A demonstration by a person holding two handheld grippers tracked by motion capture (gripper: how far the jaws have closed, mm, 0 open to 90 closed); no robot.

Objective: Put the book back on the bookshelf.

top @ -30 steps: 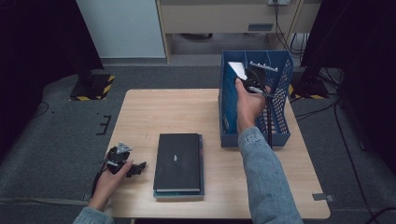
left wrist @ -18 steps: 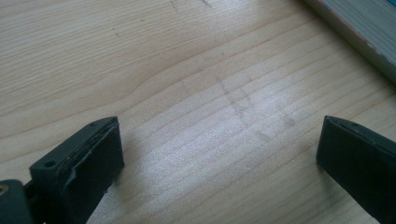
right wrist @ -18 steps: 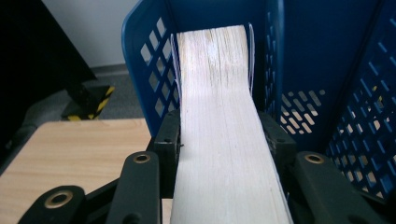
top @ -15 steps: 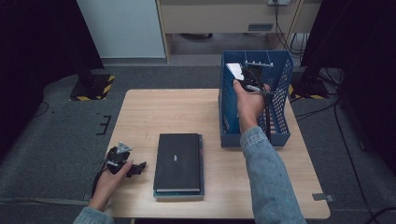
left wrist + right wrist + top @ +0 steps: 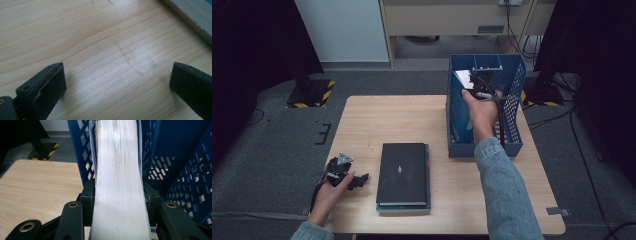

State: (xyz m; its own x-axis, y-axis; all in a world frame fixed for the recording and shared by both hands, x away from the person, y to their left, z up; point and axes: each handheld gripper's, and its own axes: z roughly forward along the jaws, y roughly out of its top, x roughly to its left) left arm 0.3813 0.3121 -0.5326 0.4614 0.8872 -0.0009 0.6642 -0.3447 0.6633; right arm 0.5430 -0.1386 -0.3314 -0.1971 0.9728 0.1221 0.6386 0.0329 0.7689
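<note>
Two grippers work over a pale wood worktop [image 5: 377, 120] on grey carpet. Left gripper [image 5: 343, 175] rests, jaws wide and empty, beside stacked books [image 5: 403, 175]. Right gripper [image 5: 479, 86], jaws just easing wider, flanks a book [image 5: 120, 182] upright inside the blue basket [image 5: 484, 147].

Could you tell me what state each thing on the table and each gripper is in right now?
Book: upright, page edges toward the camera, between the right gripper's jaws at the blue rack's wall.
Right gripper: jaws just been opening, pads at the book's covers.
Blue rack: upright on the table.
Stacked books: flat, closed, untouched.
Left gripper: open, nothing between its jaws.
Table: bears everything.
</note>
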